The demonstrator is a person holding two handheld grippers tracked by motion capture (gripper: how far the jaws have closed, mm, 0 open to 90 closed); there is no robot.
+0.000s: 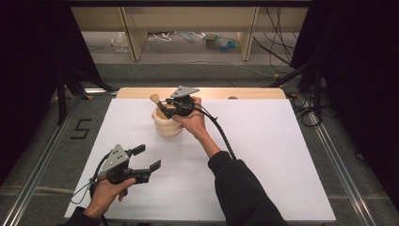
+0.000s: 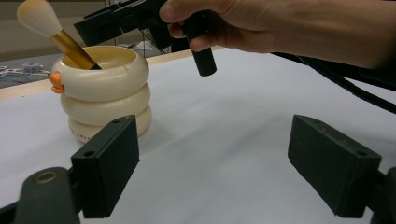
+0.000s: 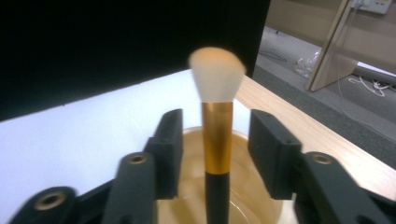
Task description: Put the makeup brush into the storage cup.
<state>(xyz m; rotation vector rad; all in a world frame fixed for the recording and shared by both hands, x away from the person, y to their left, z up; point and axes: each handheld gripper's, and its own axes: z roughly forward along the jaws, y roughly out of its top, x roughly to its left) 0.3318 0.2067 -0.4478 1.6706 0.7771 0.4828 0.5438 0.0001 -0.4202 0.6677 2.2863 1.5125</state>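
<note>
At upper centre, the right gripper [image 1: 175, 107] is straddling, jaws open and gripping nothing, the light, soft-bristled gold-and-black makeup brush [image 3: 217, 140] leaning in the cream ringed holder [image 1: 167, 124] (best pinched at its stiff ferrule).

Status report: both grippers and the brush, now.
Right gripper open, jaws either side of the brush, not clamped. Brush stands bristles up in the cream ringed holder. Left gripper open, idle over the white mat. Nothing in the way.
</note>
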